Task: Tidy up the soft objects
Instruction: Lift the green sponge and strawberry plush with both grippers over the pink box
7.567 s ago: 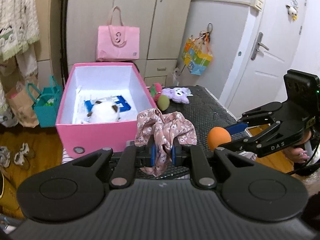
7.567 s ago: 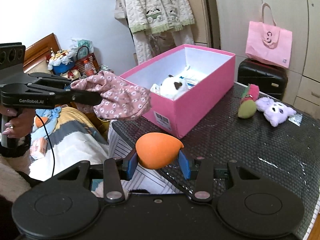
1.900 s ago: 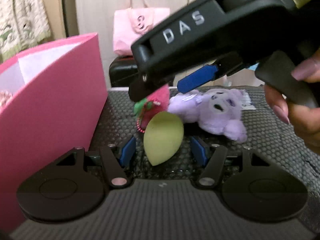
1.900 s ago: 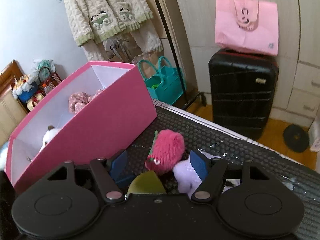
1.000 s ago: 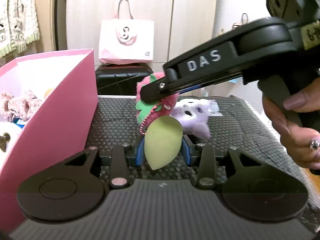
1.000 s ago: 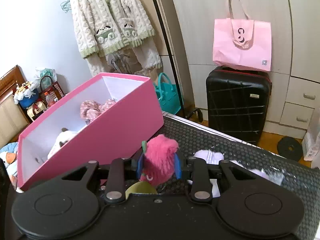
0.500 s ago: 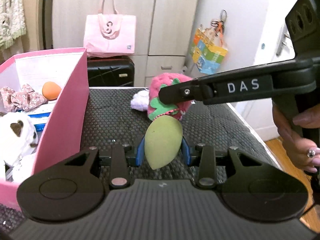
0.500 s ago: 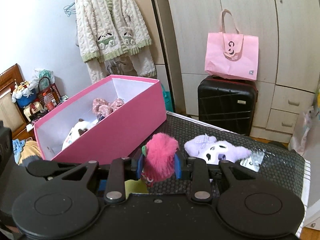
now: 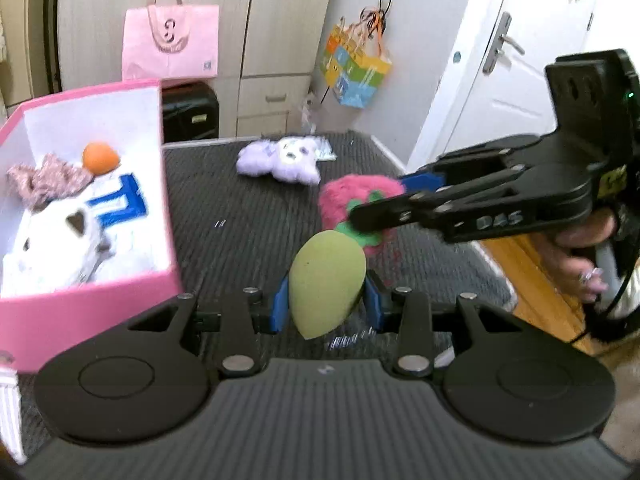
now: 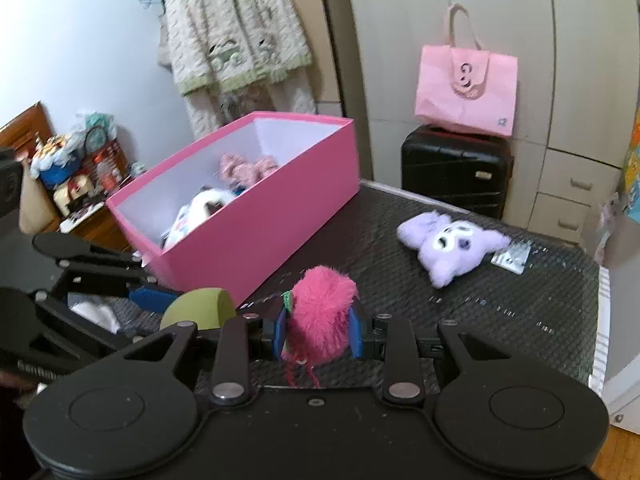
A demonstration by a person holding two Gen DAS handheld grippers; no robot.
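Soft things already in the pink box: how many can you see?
3: a floral cloth and an orange sponge at the far end of the pink box, a white plush nearer. More may lie hidden underneath.

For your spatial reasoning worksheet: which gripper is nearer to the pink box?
Left. The left gripper, shut on the green sponge, hangs beside the pink box near its front corner. The right gripper, shut on the pink fuzzy toy, is farther out over the table.

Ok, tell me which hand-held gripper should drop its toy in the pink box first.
Left. The left hand-held gripper, shut on the green sponge, sits right beside the pink box; the right hand-held gripper, holding the pink plush, is farther out.
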